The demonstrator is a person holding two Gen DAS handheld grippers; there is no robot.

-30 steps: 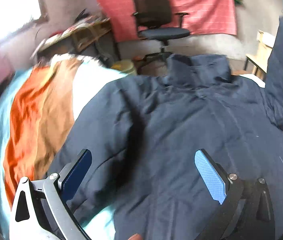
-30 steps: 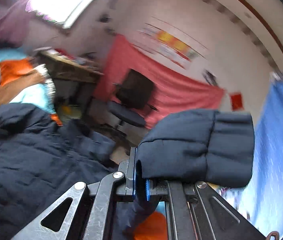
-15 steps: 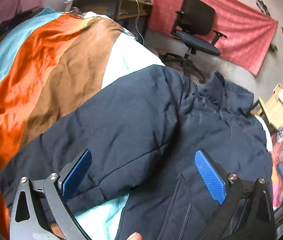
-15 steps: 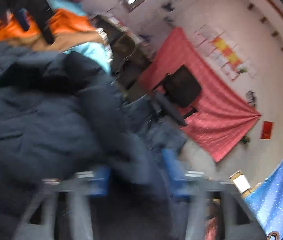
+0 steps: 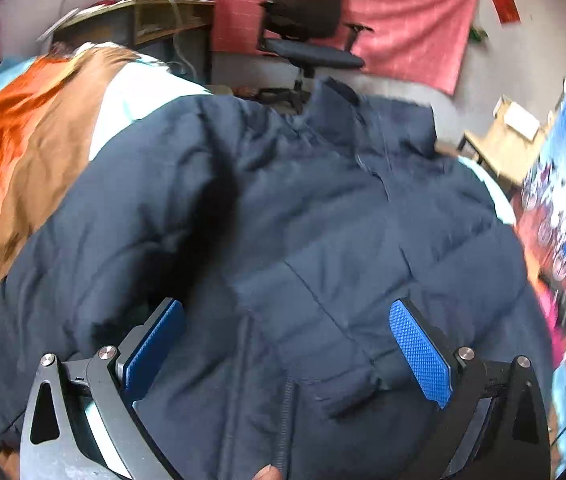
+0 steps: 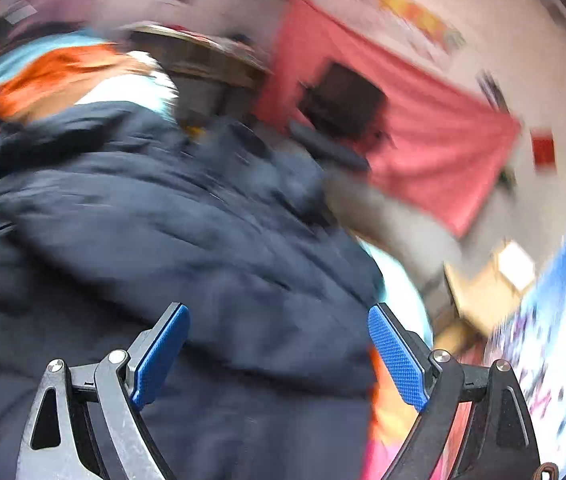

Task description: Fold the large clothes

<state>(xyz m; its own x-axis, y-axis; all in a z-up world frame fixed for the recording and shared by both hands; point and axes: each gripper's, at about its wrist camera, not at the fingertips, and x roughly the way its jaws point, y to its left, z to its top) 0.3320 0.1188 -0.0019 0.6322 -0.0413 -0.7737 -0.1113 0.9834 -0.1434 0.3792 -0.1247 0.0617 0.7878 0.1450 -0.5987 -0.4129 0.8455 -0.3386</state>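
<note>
Navy puffer jacket (image 5: 303,248) lies front-up on striped bedspread (image 5: 39,128), collar far. Left gripper (image 5: 283,348) spread, empty, above near hem. Right gripper (image 6: 279,354) spread, empty, above jacket's right side. Advice: pinch hem corners evenly, fold toward collar.

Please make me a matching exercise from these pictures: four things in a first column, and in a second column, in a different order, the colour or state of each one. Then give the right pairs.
Things:
1. jacket
2. office chair
3. wall cloth
4. left gripper

Colour or state:
A. red-pink, hanging behind the chair
B. open, nothing pinched between its blue pads
C. dark navy, padded, spread over the striped bedcover
D. black, standing empty on the floor

Pairs: 1-C, 2-D, 3-A, 4-B
</note>
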